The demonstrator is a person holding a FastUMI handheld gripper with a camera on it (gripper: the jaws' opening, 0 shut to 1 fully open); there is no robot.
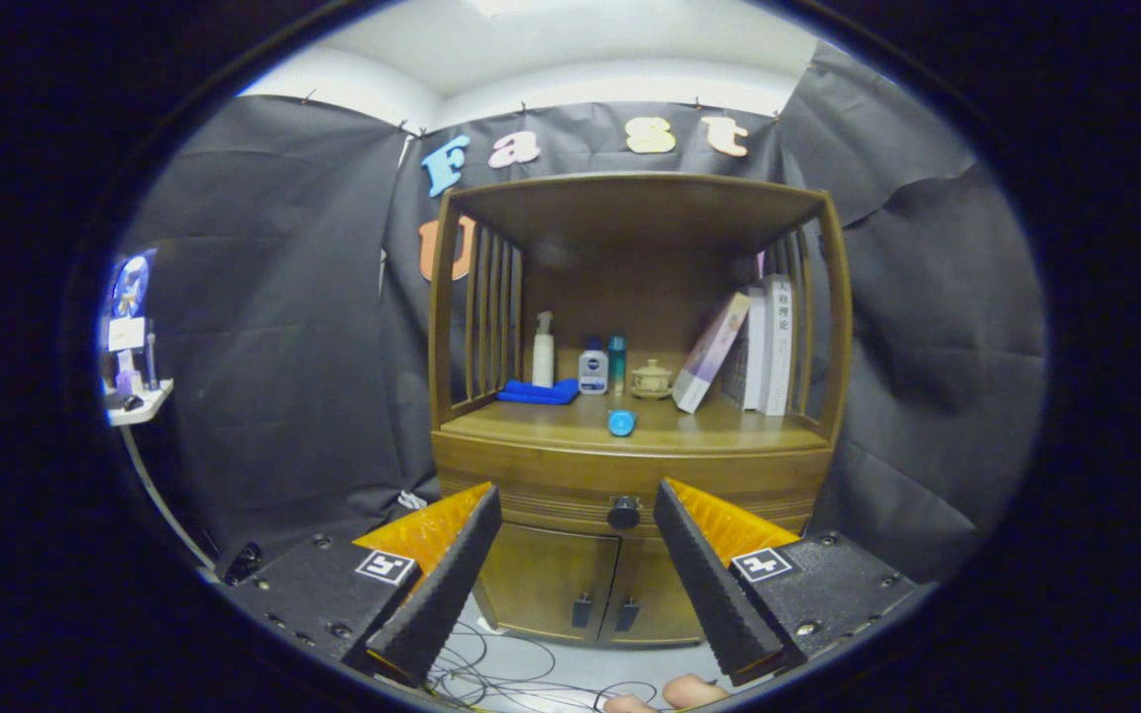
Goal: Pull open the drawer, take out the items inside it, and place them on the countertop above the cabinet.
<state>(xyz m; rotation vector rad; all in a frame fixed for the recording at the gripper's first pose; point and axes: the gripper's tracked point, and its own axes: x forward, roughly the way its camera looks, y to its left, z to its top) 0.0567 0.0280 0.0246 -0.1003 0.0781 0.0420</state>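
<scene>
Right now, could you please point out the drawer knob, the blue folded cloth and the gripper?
drawer knob (623, 512), gripper view, on its round face.
blue folded cloth (539, 392), gripper view, on its top fold.
gripper (578, 515), gripper view, midway between its open fingertips.

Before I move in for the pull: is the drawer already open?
No. The drawer sits flush with the cabinet front, its round knob untouched, seen beyond and between the open fingers of the gripper.

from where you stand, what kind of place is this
Probably a recording booth staged as a home: black cloth walls surround a wooden cabinet holding books and toiletries. The open gripper faces its drawer knob.
</scene>
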